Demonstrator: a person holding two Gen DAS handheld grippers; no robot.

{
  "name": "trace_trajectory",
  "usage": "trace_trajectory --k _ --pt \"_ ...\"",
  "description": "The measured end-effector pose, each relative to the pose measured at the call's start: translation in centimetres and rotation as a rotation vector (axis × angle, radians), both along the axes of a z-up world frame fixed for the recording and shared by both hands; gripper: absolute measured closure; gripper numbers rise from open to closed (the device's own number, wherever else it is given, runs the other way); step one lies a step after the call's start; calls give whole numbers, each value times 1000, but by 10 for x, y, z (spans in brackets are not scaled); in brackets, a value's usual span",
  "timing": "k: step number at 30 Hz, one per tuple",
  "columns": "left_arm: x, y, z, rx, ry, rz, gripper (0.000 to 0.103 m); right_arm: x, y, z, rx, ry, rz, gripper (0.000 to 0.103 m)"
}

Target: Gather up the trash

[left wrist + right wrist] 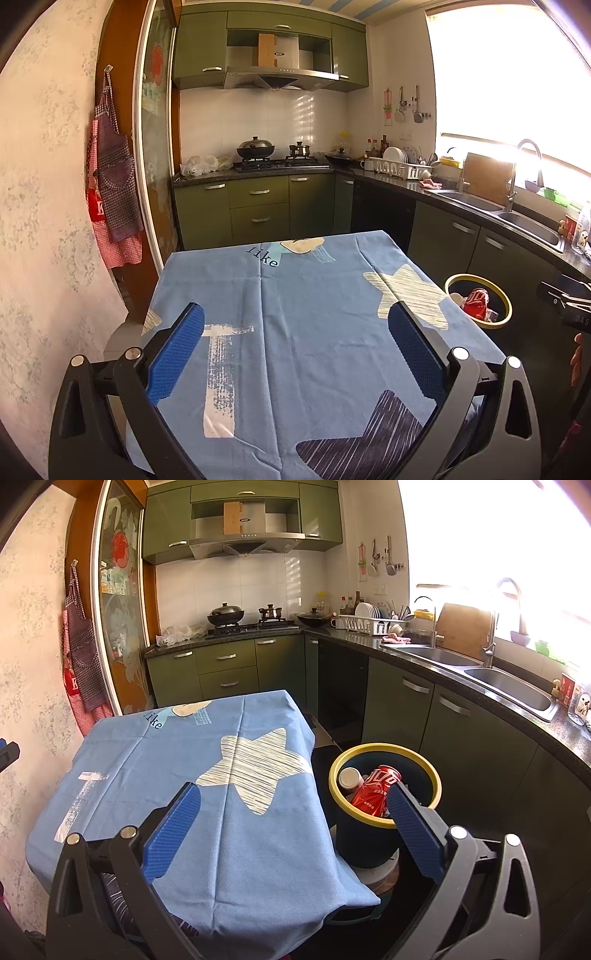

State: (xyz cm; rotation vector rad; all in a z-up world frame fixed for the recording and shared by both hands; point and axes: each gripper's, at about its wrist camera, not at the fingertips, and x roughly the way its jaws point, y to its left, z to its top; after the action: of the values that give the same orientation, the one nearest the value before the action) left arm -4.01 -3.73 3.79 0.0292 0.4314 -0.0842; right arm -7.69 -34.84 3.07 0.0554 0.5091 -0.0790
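Here, only the right wrist view shows a white cup (349,777) beside the crushed red can (375,789) in the yellow-rimmed dark bin (436,775).
Both grippers, left (295,325) and right (293,805), hang with jaws wide apart, empty, over the blue star-print cloth surface (314,325).

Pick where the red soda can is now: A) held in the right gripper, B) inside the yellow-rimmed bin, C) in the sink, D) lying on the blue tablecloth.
B: the red can lies inside the yellow-rimmed bin, next to a white cup.

Bin (384,819), dark with yellow rim, stood upright beside the clothed counter (207,775). Inside: crushed red can (373,794) tilted; white cup (349,778) beside it.
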Motion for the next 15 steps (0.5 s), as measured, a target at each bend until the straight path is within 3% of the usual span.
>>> trace_trajectory --k 15 --pt "0 -1 -2 2 4 -6 5 1 1 -3 2 5 2 7"
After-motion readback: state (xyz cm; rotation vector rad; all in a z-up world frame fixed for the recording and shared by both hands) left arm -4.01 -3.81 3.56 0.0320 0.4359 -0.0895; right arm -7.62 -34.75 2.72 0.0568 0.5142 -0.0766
